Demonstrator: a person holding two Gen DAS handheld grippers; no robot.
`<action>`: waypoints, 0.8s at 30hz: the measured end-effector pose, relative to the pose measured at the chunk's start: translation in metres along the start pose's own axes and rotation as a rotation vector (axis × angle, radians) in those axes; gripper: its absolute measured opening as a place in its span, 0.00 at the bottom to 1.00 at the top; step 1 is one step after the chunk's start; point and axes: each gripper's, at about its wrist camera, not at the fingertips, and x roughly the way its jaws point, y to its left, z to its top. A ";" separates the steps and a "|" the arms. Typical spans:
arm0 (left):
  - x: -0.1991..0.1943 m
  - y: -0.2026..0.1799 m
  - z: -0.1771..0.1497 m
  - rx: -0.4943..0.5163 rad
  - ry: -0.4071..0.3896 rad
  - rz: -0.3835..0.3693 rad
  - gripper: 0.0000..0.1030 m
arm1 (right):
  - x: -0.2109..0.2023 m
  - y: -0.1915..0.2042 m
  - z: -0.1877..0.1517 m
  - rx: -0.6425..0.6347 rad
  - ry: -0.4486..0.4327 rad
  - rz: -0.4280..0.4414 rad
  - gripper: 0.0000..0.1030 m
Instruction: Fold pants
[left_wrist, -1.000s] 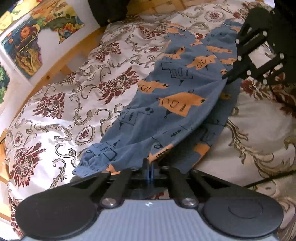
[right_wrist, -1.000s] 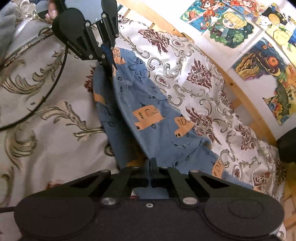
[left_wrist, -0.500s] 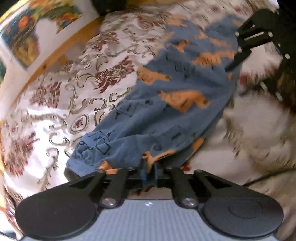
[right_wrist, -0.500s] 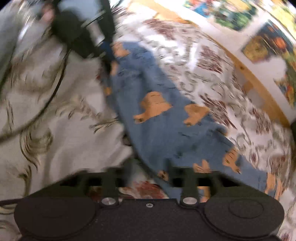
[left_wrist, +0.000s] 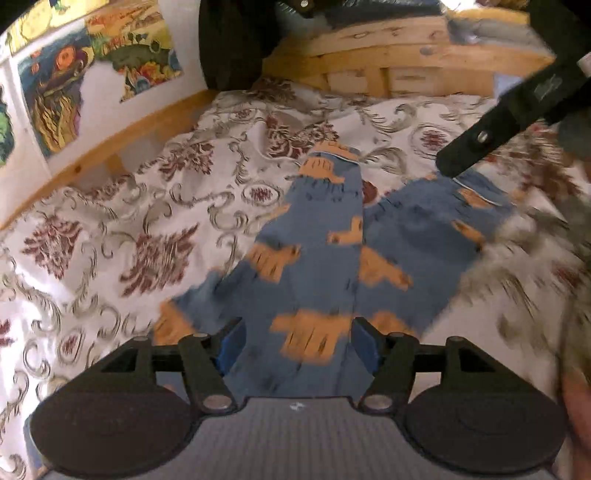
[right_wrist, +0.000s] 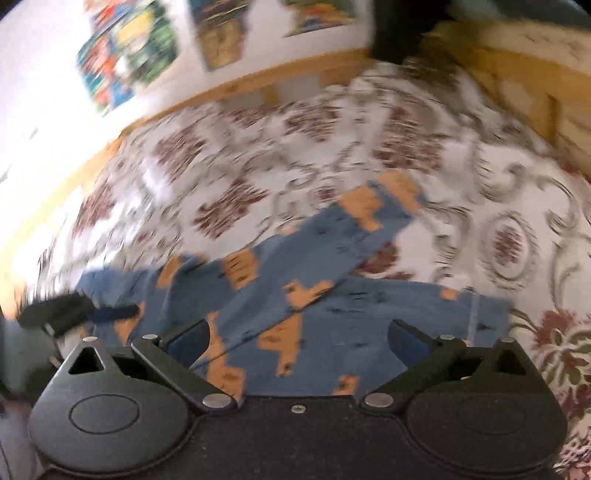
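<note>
Patterned bedding (left_wrist: 110, 236) in cream with maroon and grey scrolls covers a bed with a wooden frame (left_wrist: 122, 133), and colourful posters (left_wrist: 66, 81) hang on the white wall behind that frame. Blue pants (left_wrist: 332, 258) with orange animal prints lie spread on the bedding, both legs reaching away toward the frame and parting slightly at the hems. Over the waist end of the pants, the left gripper (left_wrist: 297, 341) stands with its fingers wide apart, holding nothing. Above the pants too, the right gripper (right_wrist: 299, 338) is spread wide and empty; that view is heavily blurred.
</note>
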 end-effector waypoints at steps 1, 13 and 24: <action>0.012 -0.011 0.009 0.001 0.007 0.023 0.67 | 0.000 -0.010 0.002 0.026 -0.003 0.003 0.99; 0.088 -0.067 0.030 0.158 0.130 0.136 0.36 | 0.051 -0.056 0.029 0.128 0.003 0.108 0.93; 0.091 -0.060 0.026 0.133 0.178 0.056 0.10 | 0.118 -0.110 0.073 0.230 0.070 0.088 0.60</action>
